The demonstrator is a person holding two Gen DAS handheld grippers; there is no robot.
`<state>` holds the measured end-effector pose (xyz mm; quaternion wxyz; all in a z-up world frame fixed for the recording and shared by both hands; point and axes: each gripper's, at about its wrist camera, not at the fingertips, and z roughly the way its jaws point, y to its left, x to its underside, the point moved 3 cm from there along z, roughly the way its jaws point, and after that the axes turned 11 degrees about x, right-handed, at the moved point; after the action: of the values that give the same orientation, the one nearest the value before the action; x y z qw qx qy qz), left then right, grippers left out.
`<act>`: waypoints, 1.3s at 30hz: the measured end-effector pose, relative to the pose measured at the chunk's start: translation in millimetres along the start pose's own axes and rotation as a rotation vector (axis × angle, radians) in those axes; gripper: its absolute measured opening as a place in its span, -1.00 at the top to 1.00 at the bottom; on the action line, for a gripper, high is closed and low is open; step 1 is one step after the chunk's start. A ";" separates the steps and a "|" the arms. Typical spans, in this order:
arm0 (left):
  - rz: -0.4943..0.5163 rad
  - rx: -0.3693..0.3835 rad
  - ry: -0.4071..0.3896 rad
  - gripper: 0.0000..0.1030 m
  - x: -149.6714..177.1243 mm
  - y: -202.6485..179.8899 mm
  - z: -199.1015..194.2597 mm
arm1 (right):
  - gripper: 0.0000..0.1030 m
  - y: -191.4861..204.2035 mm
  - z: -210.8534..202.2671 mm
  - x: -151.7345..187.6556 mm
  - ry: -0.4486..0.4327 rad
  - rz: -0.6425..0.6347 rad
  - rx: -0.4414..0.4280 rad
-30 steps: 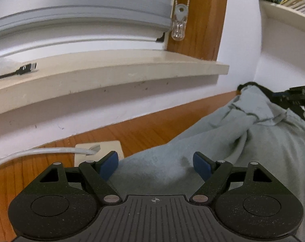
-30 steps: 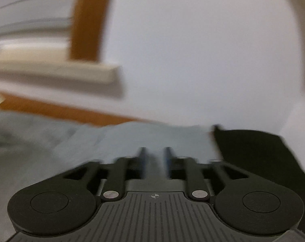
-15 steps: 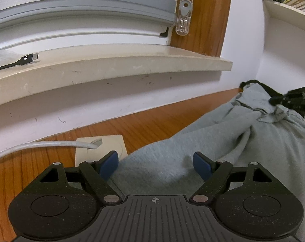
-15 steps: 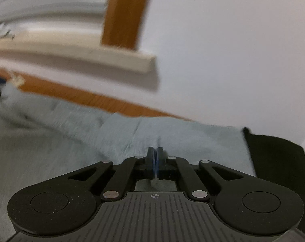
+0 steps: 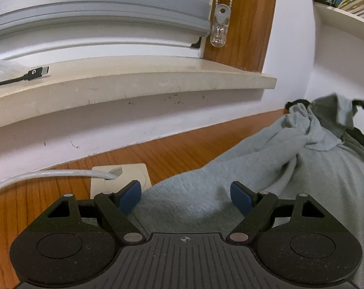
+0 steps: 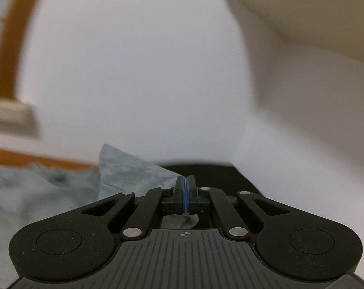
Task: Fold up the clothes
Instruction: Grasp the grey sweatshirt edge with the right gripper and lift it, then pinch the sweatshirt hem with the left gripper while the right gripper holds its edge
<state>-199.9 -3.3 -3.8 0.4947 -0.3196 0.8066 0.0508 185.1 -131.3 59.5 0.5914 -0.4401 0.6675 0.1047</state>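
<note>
1. One grey garment [image 5: 266, 187] lies on the wooden desk [image 5: 177, 151], stretching from beneath our left gripper [image 5: 185, 196] away to the right.
2. Our right gripper [image 6: 186, 190] has its jaws pinched together on a far corner of that cloth, which stands up as a peak just left of the pads; a scrap also shows below them.
3. Our left gripper hangs over the near end with its jaws wide, nothing between them.
4. We judge the coming move turns on this: the long axis runs left gripper to right gripper, so the lifted corner would fold back towards us.
5. Room is tight beyond: the window sill [image 5: 133, 84] and wall close the far side, a white cable [image 5: 61, 174] lies left, something black [image 6: 206, 175] right.
</note>
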 end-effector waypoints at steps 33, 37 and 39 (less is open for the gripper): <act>-0.002 -0.051 0.091 -0.42 17.8 29.9 -47.4 | 0.91 132.0 -24.3 -10.4 -0.139 -0.132 -0.577; -0.033 -0.030 0.068 -0.43 5.6 31.2 -37.9 | 0.90 136.6 -26.3 -4.6 -0.133 -0.159 -0.582; -0.042 -0.027 0.067 -0.43 -1.9 35.4 -30.9 | 0.90 142.7 -25.9 1.6 -0.122 -0.180 -0.582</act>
<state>-243.0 13.3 5.1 0.4641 -0.3446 0.8150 0.0404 65.7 -64.8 11.0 0.4864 -0.6412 0.5313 0.2646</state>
